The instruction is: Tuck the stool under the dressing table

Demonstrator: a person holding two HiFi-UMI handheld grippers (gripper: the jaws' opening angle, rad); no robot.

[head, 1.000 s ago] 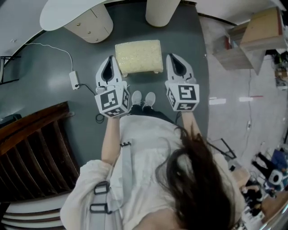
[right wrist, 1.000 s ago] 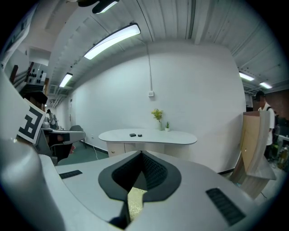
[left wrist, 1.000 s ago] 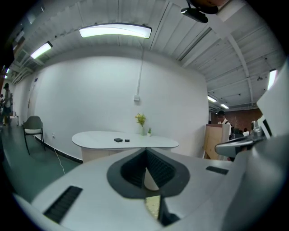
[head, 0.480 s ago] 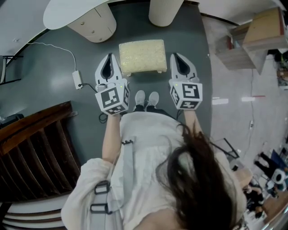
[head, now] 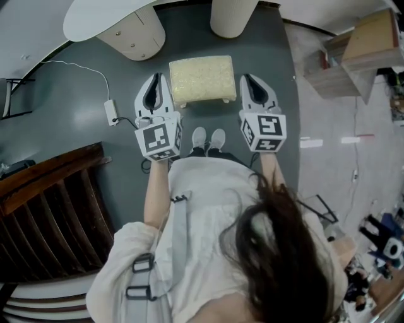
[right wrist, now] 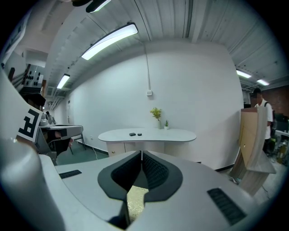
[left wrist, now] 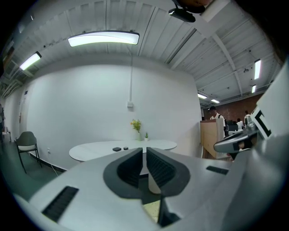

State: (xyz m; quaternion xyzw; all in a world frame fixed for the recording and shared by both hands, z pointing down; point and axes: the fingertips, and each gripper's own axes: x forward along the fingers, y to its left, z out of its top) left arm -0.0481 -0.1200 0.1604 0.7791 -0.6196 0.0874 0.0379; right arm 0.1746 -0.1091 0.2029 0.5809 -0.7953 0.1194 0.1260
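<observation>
Evenly, left tongs [head: 156, 78] and right tongs [head: 247, 79] flank stool [head: 202, 77].

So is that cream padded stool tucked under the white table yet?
Out: the cream padded stool stands on the grey floor, its whole top showing, short of the white oval tabletop.

Stool [head: 202, 79] on floor betw. L gripper [head: 158, 76] & R gripper [head: 245, 77], just ahead of shoes [head: 208, 139]. Table [head: 95, 19] beyond stool; drawers [head: 134, 39] under it, front-left. Adapter [head: 111, 112] left of L gripper. Shelf [head: 353, 57] far right.
</observation>
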